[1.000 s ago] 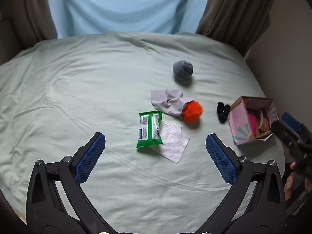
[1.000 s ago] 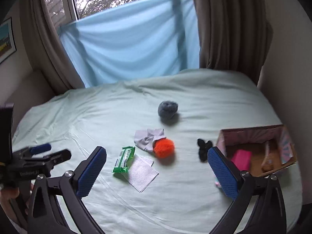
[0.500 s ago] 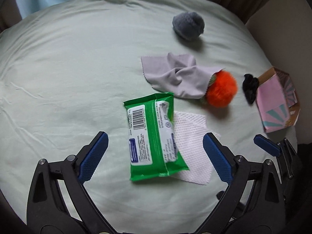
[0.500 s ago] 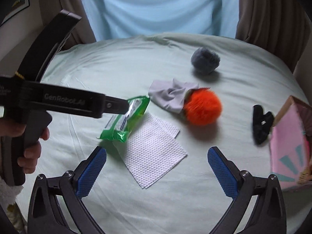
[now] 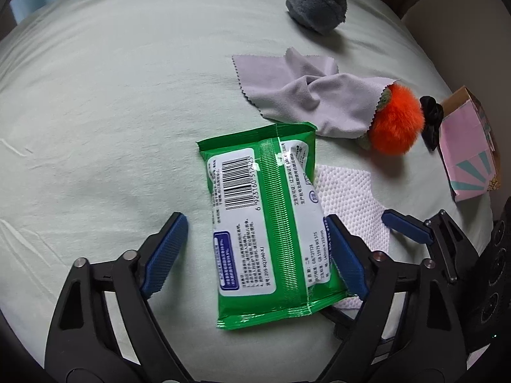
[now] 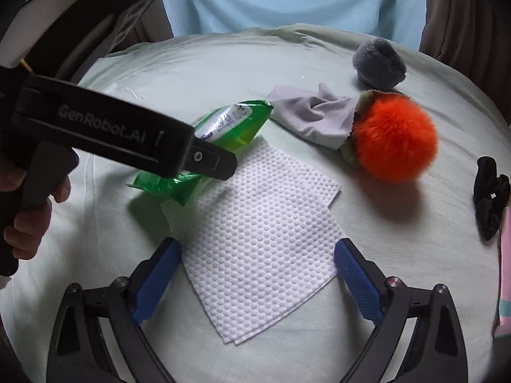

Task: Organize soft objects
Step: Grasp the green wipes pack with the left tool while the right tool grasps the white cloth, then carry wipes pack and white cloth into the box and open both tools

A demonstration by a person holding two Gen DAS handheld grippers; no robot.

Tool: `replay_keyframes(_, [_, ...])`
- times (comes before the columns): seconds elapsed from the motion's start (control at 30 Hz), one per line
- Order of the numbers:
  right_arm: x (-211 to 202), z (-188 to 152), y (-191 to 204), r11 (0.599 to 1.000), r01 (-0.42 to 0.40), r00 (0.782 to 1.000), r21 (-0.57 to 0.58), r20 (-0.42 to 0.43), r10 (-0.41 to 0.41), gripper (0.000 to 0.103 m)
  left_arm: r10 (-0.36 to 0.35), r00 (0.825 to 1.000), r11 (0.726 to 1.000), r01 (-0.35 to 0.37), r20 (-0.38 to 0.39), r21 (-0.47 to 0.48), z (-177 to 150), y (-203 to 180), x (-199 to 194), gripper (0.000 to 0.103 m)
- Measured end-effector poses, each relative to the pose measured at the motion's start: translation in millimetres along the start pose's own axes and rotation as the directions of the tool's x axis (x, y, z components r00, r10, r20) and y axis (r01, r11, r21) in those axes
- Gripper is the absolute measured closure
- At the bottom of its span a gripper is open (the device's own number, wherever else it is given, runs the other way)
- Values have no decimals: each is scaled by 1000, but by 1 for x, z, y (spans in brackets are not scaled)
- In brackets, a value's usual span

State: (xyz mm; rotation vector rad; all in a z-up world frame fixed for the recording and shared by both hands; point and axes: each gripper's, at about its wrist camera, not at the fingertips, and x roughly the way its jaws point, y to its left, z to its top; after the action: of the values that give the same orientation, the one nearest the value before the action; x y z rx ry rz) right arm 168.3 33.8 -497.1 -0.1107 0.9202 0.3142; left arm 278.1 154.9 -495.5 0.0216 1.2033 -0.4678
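Green wipes [image 5: 268, 220] lay between the left gripper's [image 5: 255, 252] wide-open fingers, the right one touching the pack. The right gripper [image 6: 255, 281], also wide open and holding nothing, straddled the napkin [image 6: 258, 255].

We see much bare sheet [image 5: 95, 102] to the left of the wipes pack [image 5: 265, 220]; a gripper could pass there freely. On the right side the way is crowded. The white tissue [image 6: 258, 239] lies under the pack's edge, and the right gripper [image 6: 255, 284] stands open around its near part. Behind the pack, the grey cloth [image 5: 306, 95] touches the orange pompom [image 5: 396, 124]. The black scrunchie [image 5: 431, 118] fills the narrow gap between pompom and box [image 5: 469, 153]. The grey ball [image 5: 316, 6] sits apart, far back.
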Motion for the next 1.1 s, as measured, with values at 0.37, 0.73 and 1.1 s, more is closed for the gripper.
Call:
replay_keyframes(0.37, [0, 7, 8, 998, -8, 1000, -59, -8, 8, 45, 20, 1000, 1000, -19, 21, -13, 4, 4, -10, 64])
replay_keyframes(0.73, [-7, 20, -13, 998, -29, 999, 53, -19, 30, 91, 56, 996, 998, -55, 66, -18, 3, 2, -36, 67])
replay_keyframes(1.1, [-72, 52, -29, 993, -19, 999, 114, 30, 16, 91, 96, 989, 995, -92, 117, -39, 11, -26, -103, 67])
